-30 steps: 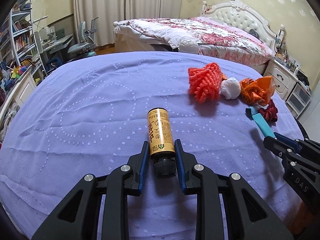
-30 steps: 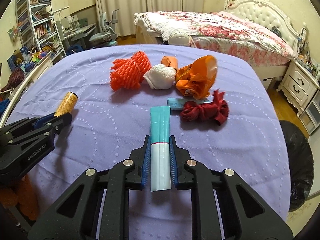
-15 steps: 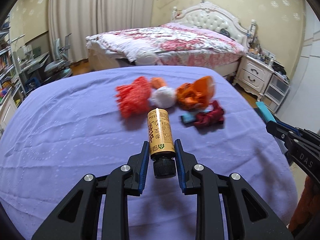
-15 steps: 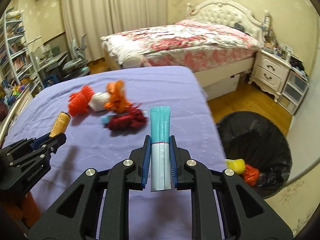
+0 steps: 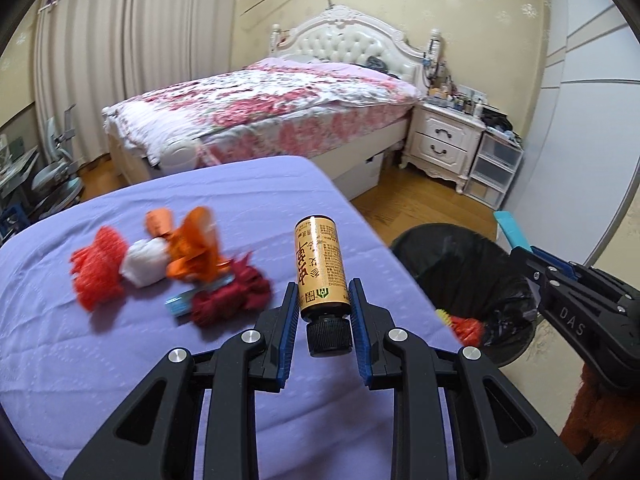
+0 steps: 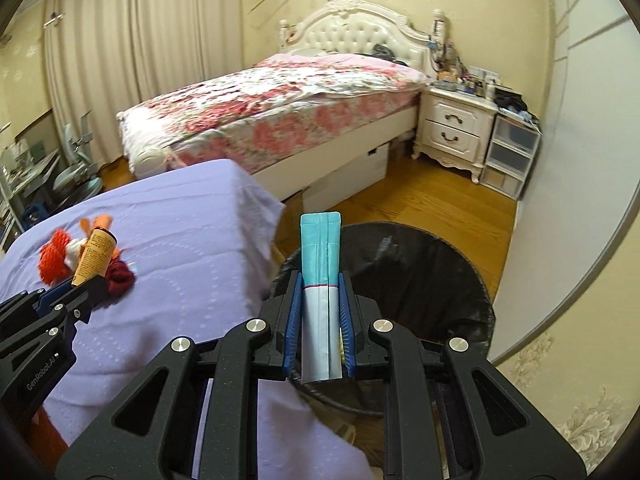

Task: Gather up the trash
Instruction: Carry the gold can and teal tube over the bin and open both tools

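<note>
The left gripper (image 5: pixel 323 314) clamped a rigid, probably light, smooth bottle (image 5: pixel 320 264) near its cap; the right gripper (image 6: pixel 320 316) pinched a thin, limp sachet (image 6: pixel 320 280) mid-length above the bin (image 6: pixel 452 264).

A home bedroom: a bed (image 5: pixel 280 112) with a tufted white headboard (image 5: pixel 352 46) and a floral pink quilt fills the twelve o'clock area. At two o'clock stands a cream nightstand (image 5: pixel 442 140) crowded with small bottles, with clear plastic drawers (image 5: pixel 496 168) beside it. Pleated curtains (image 5: pixel 120 60) hang at eleven o'clock, flowered wallpaper (image 5: pixel 460 0) covers the walls, the floor is wood (image 6: pixel 432 204), and a desk chair (image 5: pixel 56 176) sits at nine o'clock
</note>
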Action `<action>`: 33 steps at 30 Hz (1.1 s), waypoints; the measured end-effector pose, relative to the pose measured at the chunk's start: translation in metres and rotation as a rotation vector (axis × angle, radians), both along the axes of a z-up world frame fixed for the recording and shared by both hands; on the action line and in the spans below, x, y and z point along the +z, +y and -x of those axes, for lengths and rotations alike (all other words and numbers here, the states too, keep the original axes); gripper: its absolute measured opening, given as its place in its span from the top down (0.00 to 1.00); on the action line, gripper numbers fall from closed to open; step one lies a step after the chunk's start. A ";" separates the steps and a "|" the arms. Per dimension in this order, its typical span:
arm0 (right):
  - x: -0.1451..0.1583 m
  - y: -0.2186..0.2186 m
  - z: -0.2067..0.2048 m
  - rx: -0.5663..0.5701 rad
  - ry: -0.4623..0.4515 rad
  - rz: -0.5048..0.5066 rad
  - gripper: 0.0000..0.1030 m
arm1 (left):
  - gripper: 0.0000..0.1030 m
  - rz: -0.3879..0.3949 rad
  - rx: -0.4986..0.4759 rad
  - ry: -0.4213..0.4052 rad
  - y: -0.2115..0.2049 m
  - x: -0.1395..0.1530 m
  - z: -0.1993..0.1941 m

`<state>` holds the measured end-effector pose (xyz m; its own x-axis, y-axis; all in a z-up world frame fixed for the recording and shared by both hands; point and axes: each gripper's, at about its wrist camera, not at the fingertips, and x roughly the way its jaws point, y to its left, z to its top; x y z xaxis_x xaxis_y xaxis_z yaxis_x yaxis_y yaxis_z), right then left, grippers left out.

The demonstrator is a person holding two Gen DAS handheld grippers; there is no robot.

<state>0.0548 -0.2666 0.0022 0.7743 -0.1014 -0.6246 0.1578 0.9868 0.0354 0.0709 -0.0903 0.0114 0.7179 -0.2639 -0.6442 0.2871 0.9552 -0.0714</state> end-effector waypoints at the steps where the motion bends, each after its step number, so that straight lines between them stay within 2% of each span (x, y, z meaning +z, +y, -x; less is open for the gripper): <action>1: -0.001 -0.005 -0.002 -0.011 0.001 -0.003 0.83 | 0.75 -0.001 -0.010 -0.001 -0.006 0.000 -0.003; 14: -0.028 -0.052 -0.019 -0.129 0.031 -0.010 0.83 | 0.75 -0.058 -0.104 0.007 -0.079 -0.014 -0.032; 33: -0.050 -0.081 -0.034 -0.197 0.072 -0.038 0.83 | 0.75 -0.107 -0.149 0.052 -0.126 -0.031 -0.059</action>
<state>0.0886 -0.3473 -0.0478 0.6953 -0.2214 -0.6838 0.3507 0.9349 0.0538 0.1299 -0.2168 -0.0198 0.6413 -0.2927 -0.7093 0.4246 0.9053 0.0104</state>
